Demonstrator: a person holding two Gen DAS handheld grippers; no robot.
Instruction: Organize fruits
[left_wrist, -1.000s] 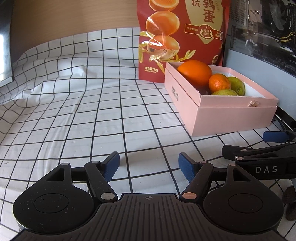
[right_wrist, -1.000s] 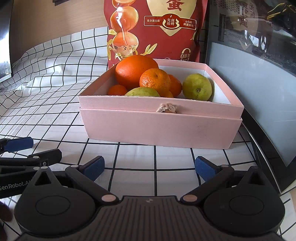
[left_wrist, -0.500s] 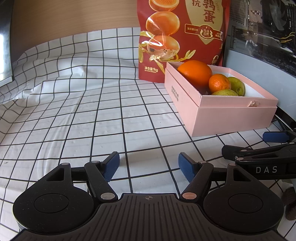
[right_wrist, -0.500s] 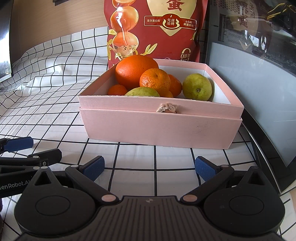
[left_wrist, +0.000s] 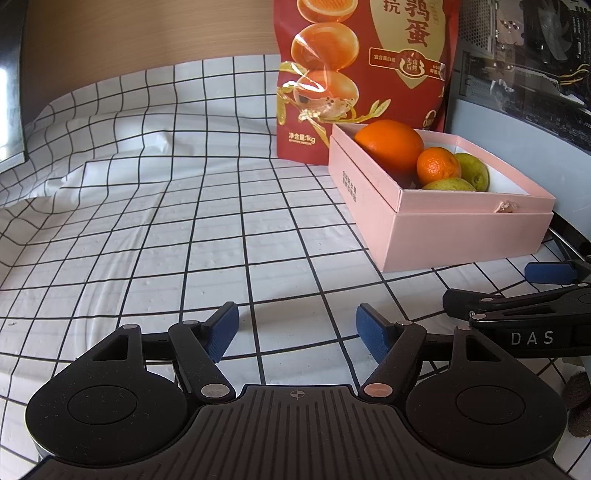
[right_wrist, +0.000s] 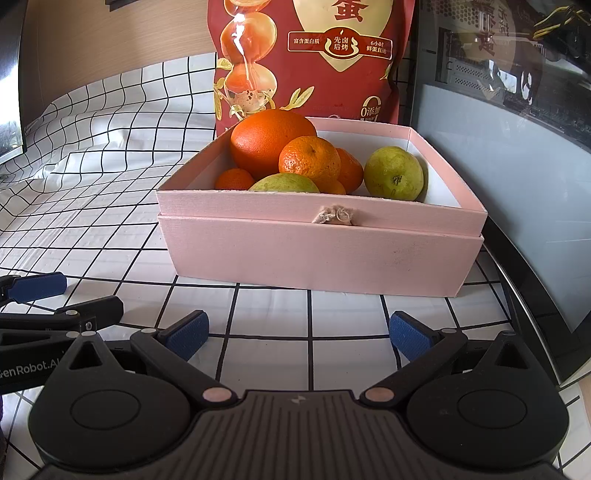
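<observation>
Fruits (right_wrist: 310, 162) sit heaped in the pink box (right_wrist: 317, 258) beyond my left gripper (left_wrist: 297, 330) and right gripper (right_wrist: 297, 332), both wide and empty (a careless reach risks toppling the upper mandarin (right_wrist: 309, 161)).

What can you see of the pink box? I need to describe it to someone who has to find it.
The pink box is square, looks like matte cardboard, and has a white lining. Its open tray sits nested in a slightly wider pink base, with a small frayed cloth tab on the front wall. It stands flat on the checked cloth, with a red bag close behind, and holds oranges and green pears. Neither gripper touches it.
</observation>
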